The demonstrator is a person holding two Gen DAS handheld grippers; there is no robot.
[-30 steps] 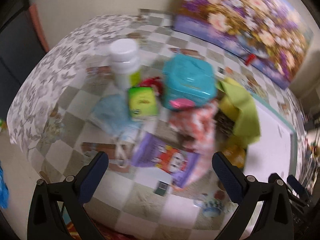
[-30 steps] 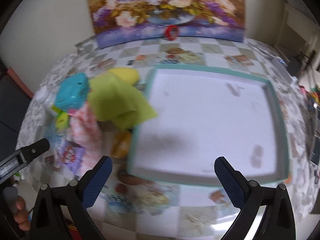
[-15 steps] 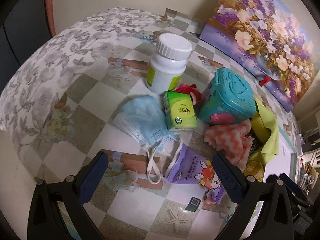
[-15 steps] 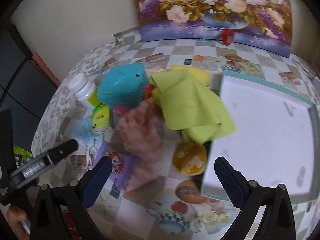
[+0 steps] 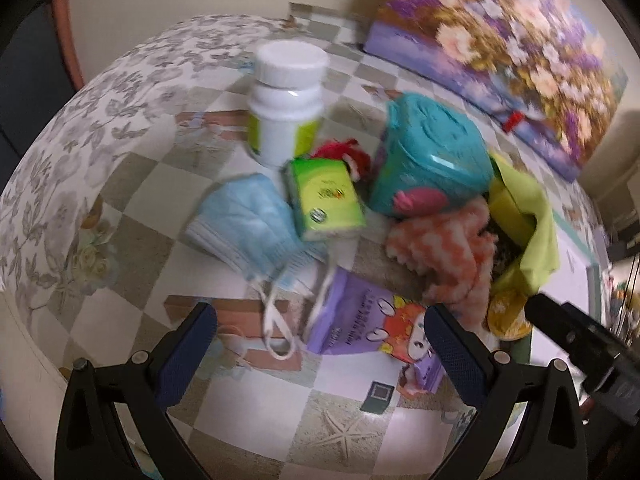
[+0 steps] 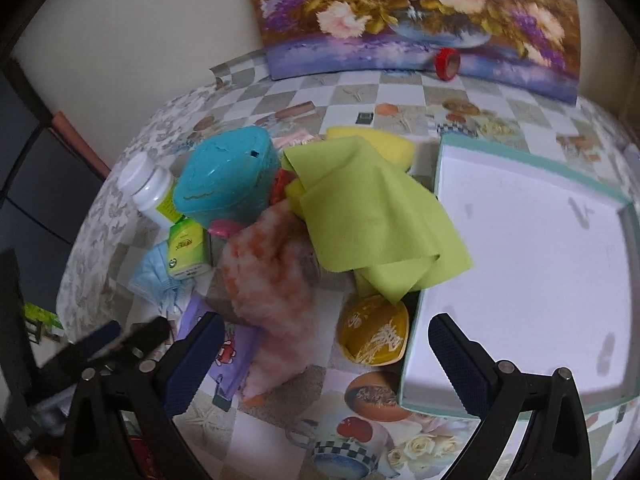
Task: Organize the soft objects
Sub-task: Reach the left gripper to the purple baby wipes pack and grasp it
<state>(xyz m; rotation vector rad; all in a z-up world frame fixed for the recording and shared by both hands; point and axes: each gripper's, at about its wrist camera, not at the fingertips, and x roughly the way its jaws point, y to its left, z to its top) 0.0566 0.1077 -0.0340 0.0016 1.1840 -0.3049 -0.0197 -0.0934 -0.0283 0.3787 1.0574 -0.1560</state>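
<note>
Left gripper (image 5: 320,354) spread wide, holding nothing, hovering over purple glossy tissue pack (image 5: 370,330) lying flat just ahead, long axis slanting down-right. Right gripper (image 6: 326,354) likewise gaping, empty; fluffy orange-white chenille cloth (image 6: 272,288) drooping straight ahead of its left finger, nearest soft target by my reckoning. Beyond: pleated pale-blue face mask (image 5: 246,226), limp lime-green cloth (image 6: 372,216) draping toward white teal-rimmed tray (image 6: 532,240). Farther: rigid teal plastic box (image 6: 226,184), white pill bottle (image 5: 286,100).

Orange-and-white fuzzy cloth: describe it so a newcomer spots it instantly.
Start at the white tray with the teal rim and look to the pile just left of it. Below the teal plastic box and partly under the lime-green cloth lies the fuzzy cloth: the only fluffy, orange-and-white mottled item there.
</note>
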